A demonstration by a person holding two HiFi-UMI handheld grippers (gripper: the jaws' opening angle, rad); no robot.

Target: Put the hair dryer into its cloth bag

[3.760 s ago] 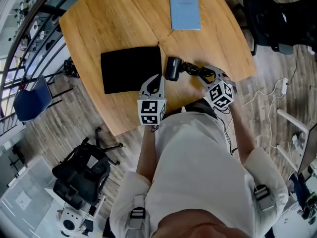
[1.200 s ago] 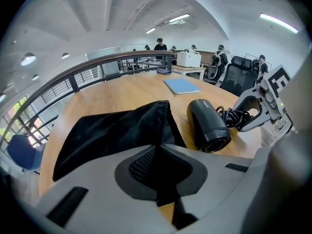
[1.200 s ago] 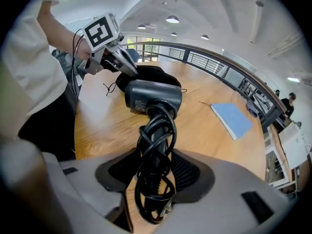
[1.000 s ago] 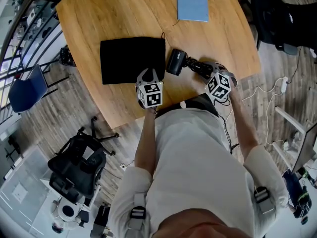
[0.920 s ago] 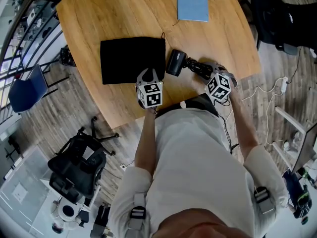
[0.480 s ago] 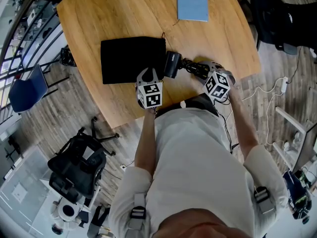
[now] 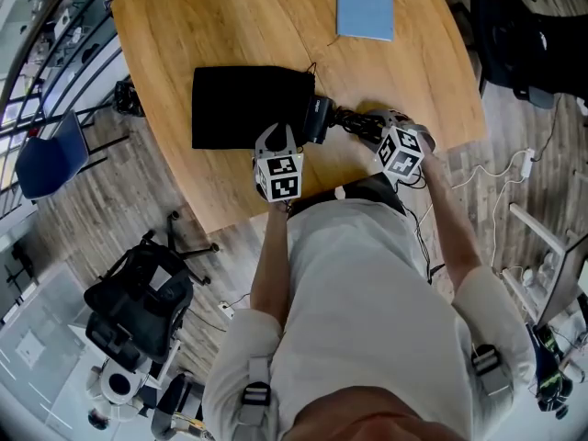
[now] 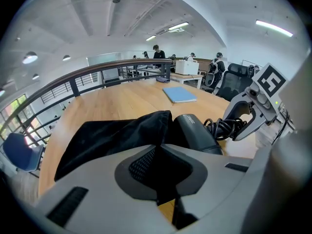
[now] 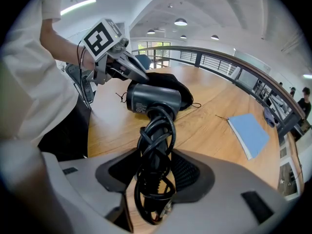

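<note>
Starting at the left: the black cloth bag lies flat on the tabletop. Your left tongs are nearly pressed together, pinching just the near edge of its mouth. That's a thin bite, so if the fabric slips out, the mouth probably flops shut.

The hair dryer sits just right of that, its barrel right at the bag's opening. Push it too flat and I'd guess it just shoves the whole bag further left instead of going in.

Your right tongs are spread fairly wide, clamped round the handle with the cord wound over it. Those loose loops could shift in the grip, or snag on the bag's rim.
</note>
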